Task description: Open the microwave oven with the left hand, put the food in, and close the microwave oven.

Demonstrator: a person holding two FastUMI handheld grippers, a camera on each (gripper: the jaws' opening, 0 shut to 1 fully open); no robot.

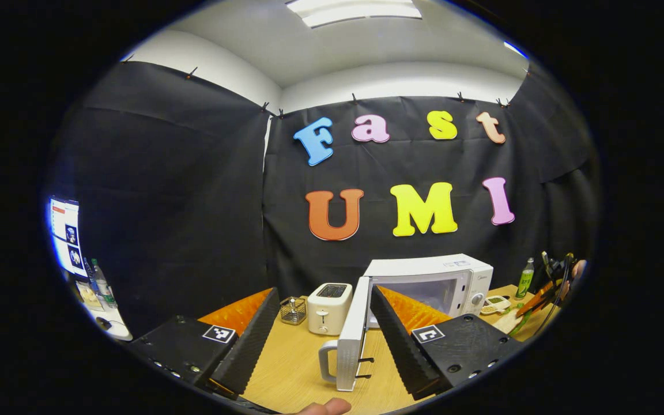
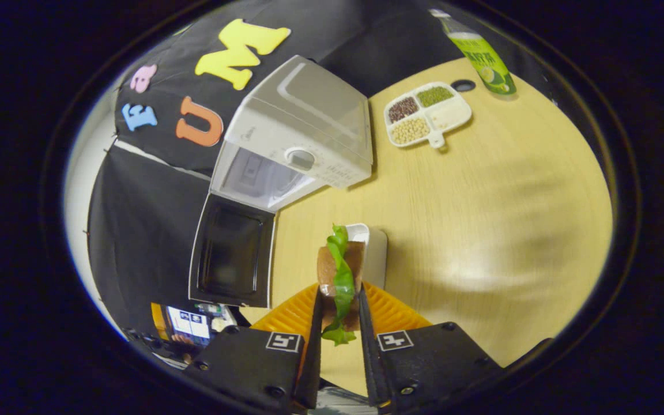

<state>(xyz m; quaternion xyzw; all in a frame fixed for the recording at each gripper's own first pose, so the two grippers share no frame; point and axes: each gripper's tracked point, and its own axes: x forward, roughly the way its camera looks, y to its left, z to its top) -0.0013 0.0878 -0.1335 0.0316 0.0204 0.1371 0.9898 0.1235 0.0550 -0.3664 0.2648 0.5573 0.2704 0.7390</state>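
— Where is the food?
— Lower centre: a sandwich [image 2: 340,271] is clamped in the right gripper [image 2: 338,323]; the microwave [image 2: 286,144] door [image 2: 231,256] is seen open at left.
— And the risk?
— The left gripper [image 1: 317,340] is held open, empty; the door edge could be clipped.

In my right gripper view, my fingers [image 2: 316,323] hide the lower part of the sandwich [image 2: 340,271], and the sandwich hides part of the white dish [image 2: 373,248] behind it. The green bottle [image 2: 479,55] is cut off at the top edge. The bare table [image 2: 510,202] looks blurred. In my left gripper view, the open door [image 1: 350,331] hides part of the microwave [image 1: 436,282] cavity, and my other gripper [image 1: 545,294] is too small to make out.
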